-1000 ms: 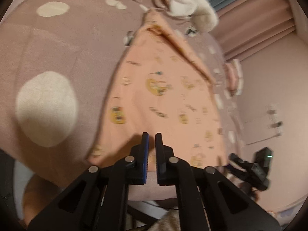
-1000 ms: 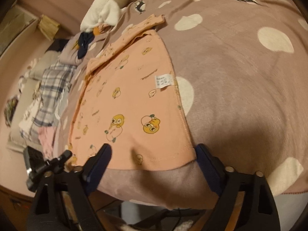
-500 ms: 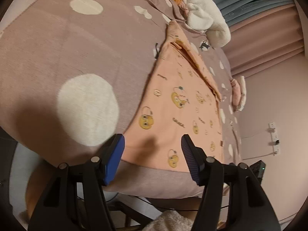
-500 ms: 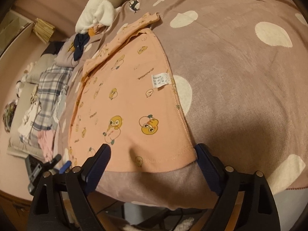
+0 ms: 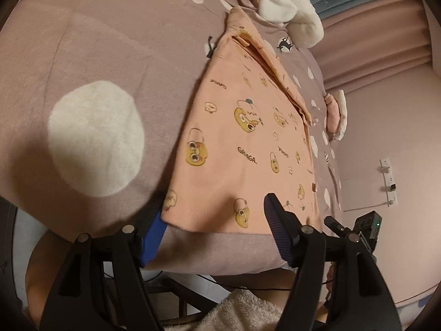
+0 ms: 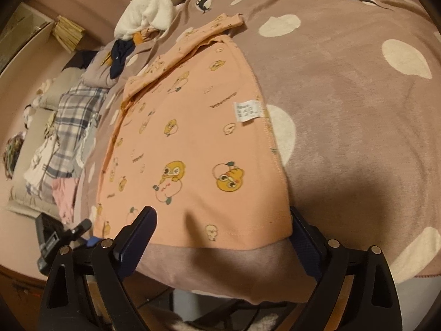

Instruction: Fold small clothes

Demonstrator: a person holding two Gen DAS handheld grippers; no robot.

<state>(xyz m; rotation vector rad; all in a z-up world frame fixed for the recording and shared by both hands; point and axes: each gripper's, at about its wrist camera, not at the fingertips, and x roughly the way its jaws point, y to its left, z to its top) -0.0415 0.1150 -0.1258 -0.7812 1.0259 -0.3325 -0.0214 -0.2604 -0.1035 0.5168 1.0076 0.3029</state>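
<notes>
The left tongs [image 5: 213,220] are opening at the near hem of the peach shirt [image 5: 248,149], which lies flat on the dotted blanket [image 5: 96,55], its hem between the pads, unpinched. The right tongs [image 6: 223,229] are spread wide, straddling the hem's other corner, gripping nothing.

left tongs [image 5: 215,222] opening over the peach shirt's [image 5: 242,149] near hem (shirt flat on dotted blanket [image 5: 96,82]).
</notes>
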